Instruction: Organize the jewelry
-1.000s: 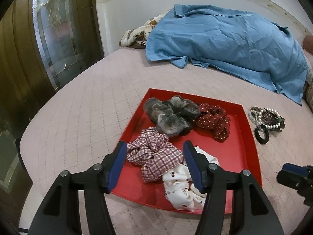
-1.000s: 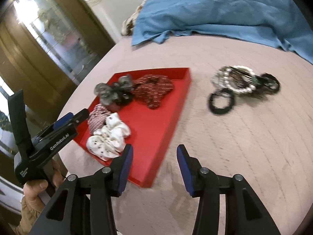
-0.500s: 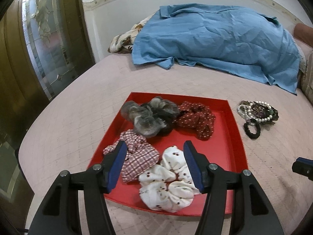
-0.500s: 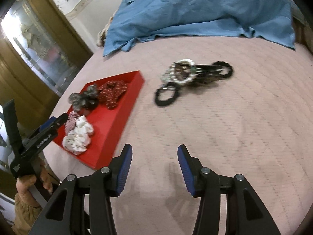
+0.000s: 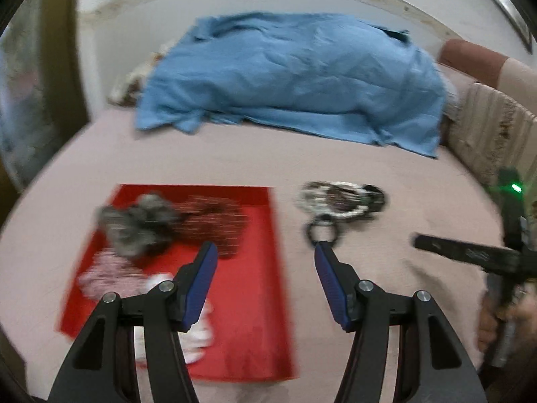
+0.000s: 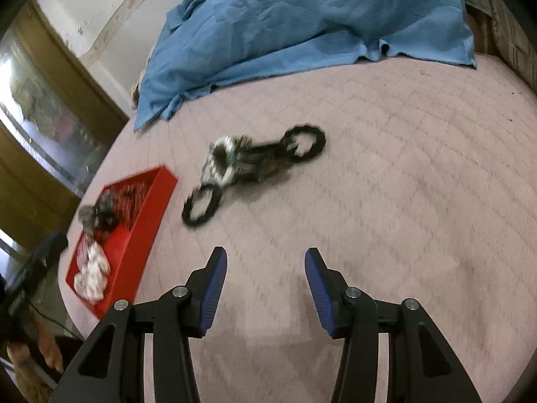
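Note:
A heap of jewelry (image 5: 340, 198) (image 6: 250, 161), pearl bracelets and dark bands, lies on the pink quilted bed right of a red tray (image 5: 255, 288) (image 6: 147, 225). A black ring-shaped band (image 5: 321, 231) (image 6: 201, 205) rests at the heap's near end. The tray holds several fabric scrunchies: grey (image 5: 134, 225), dark red dotted (image 5: 214, 221), plaid and white. My left gripper (image 5: 265, 252) hangs open above the tray's right edge, just short of the black band. My right gripper (image 6: 265, 257) is open over bare quilt, well short of the heap. Both views are blurred.
A blue sheet (image 5: 292, 77) (image 6: 302, 23) covers the far end of the bed. A glazed wooden door (image 6: 43, 127) stands at the left. The right gripper's body and a hand (image 5: 496, 302) show at the left wrist view's right edge. Striped cushions (image 5: 486, 134) line the right side.
Both grippers have swung right, away from the tray and toward the jewelry heap. The tray slid left in both views. Neither jaw opening has visibly changed, and nothing was picked up.

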{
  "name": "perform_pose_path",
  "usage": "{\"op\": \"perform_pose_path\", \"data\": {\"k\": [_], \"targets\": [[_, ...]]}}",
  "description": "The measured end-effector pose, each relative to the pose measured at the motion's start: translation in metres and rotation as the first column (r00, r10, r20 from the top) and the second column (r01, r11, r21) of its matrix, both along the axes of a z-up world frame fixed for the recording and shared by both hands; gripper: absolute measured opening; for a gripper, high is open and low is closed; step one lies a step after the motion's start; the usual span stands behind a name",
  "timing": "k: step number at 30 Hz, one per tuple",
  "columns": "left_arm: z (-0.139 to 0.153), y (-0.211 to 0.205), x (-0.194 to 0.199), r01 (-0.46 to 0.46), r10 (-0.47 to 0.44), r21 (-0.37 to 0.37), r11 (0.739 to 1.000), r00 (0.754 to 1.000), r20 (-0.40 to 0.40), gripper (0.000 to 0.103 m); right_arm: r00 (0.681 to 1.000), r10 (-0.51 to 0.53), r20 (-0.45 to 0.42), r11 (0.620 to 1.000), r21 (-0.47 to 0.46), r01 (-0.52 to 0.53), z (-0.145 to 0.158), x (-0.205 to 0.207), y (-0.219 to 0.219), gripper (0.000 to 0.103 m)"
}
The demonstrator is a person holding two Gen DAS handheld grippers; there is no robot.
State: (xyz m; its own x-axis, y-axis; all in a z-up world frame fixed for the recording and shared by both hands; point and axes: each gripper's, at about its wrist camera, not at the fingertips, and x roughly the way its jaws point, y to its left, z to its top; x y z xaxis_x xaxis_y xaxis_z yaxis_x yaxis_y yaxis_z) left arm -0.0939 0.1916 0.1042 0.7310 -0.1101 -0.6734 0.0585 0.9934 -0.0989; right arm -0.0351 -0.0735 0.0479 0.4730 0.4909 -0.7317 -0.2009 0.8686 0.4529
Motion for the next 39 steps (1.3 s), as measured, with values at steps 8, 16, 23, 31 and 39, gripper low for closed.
{"op": "perform_pose_path", "data": {"k": [8,16,23,31,39], "targets": [[-0.045,-0.036,0.058,0.028,-0.058,-0.172,0.985,0.983,-0.172,0.032,0.998,0.061,0.029,0.993,0.095,-0.063,0.014,0.070,0.015,0.047],[-0.061,-0.038,0.056,0.051,-0.062,-0.080,0.995,0.988,-0.143,0.032,0.989,0.142,-0.034,0.986,0.092,-0.138,-0.008,0.130,0.058,0.019],[-0.047,-0.027,0.044,0.051,-0.055,-0.047,0.998,0.993,-0.101,0.032,0.982,0.177,-0.061,0.968,0.192,-0.162,-0.008,0.117,0.060,0.011],[-0.009,-0.026,0.012,0.057,-0.062,-0.070,0.996,0.996,-0.061,0.033,0.987,0.158,-0.019,0.944,0.296,-0.145,0.018,0.040,-0.004,0.011],[0.006,-0.052,0.008,0.071,-0.080,-0.097,0.993,0.993,-0.091,0.037,0.996,-0.069,-0.054,0.993,0.089,0.073,0.003,0.002,-0.082,0.014]]}}
